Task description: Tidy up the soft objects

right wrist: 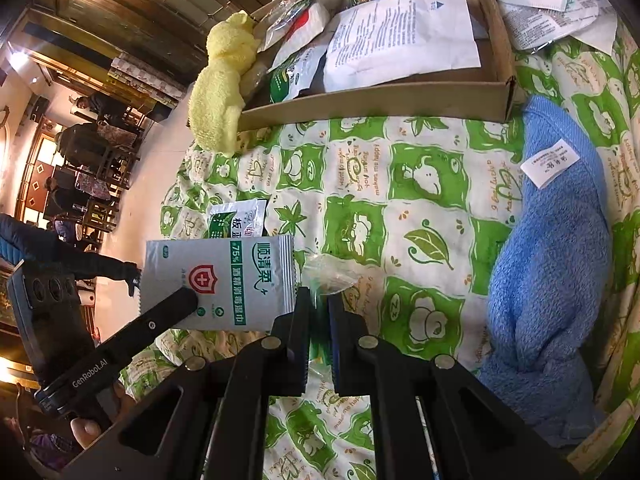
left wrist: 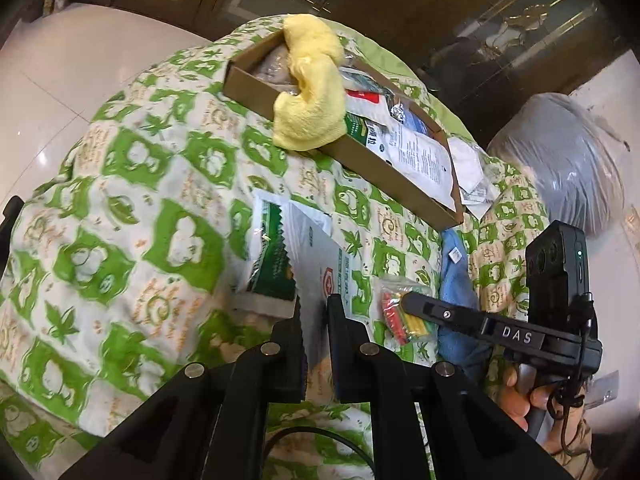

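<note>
My left gripper (left wrist: pixel 313 306) is shut on a grey wipes packet (left wrist: pixel 320 256) and holds it above the green-patterned quilt; the packet also shows in the right wrist view (right wrist: pixel 224 280). My right gripper (right wrist: pixel 318 300) is shut on a clear bag of coloured sticks (left wrist: pixel 400 312), whose plastic shows at its tips (right wrist: pixel 328 272). A yellow towel (left wrist: pixel 312 88) hangs over the edge of a cardboard tray (left wrist: pixel 380 168). A blue towel (right wrist: pixel 552 248) lies on the quilt to the right.
The tray (right wrist: pixel 360 104) holds paper packets and a white leaflet (right wrist: pixel 400 28). A green sachet (left wrist: pixel 272 256) lies on the quilt under the wipes packet. White masks in plastic (right wrist: pixel 560 4) lie beyond the tray. A plastic-wrapped bundle (left wrist: pixel 568 160) stands at the right.
</note>
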### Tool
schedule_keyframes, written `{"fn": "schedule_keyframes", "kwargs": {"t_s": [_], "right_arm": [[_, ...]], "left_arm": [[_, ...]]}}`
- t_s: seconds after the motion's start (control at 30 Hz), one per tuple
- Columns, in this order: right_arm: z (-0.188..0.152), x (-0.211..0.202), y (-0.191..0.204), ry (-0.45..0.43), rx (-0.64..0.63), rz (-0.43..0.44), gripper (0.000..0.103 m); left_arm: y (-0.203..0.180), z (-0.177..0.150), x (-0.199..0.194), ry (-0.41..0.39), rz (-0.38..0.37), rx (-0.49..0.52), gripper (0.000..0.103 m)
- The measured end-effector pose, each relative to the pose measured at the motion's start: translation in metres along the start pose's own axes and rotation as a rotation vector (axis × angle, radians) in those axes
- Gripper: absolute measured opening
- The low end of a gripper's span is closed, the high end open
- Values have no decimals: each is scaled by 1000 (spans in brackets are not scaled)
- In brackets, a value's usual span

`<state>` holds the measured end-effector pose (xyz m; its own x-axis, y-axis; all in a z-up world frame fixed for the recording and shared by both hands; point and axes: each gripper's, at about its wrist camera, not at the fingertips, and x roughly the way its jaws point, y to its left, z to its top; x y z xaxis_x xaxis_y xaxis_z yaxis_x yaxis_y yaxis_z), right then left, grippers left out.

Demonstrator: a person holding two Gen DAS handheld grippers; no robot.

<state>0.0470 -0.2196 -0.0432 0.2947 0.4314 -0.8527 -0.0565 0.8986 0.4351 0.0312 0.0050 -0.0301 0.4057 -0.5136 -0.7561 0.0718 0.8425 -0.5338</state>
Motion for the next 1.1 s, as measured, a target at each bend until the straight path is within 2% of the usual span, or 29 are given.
{"fn": "schedule_keyframes", "kwargs": {"t_s": [0.2,0.23,0.33,0.5,0.63,0.83,1.1], "right_arm": [[-1,5,1,0,5,1,8],[0,4,0,-2,9,4,8],[5,-5,-2,-28,23,29,8],[23,-51,-8,-169,12,52,8],[31,-86,-19,-271,2,26,8],[37,-93,-36,-280,44,33,8],[36,-89,-37,-270,45,27,8]], "left_arm": [[-14,12,11,-4,17,4,7],[-17,14,14,-7,29,11,3],[-26,18,20,-11,58,33,1],[-34,21,4,-47,34,49,1],[-35,28,-20,-93,9,45,1],[-37,36,-41,-143,-14,34,1],[-36,32,-36,-129,-2,38,1]]}}
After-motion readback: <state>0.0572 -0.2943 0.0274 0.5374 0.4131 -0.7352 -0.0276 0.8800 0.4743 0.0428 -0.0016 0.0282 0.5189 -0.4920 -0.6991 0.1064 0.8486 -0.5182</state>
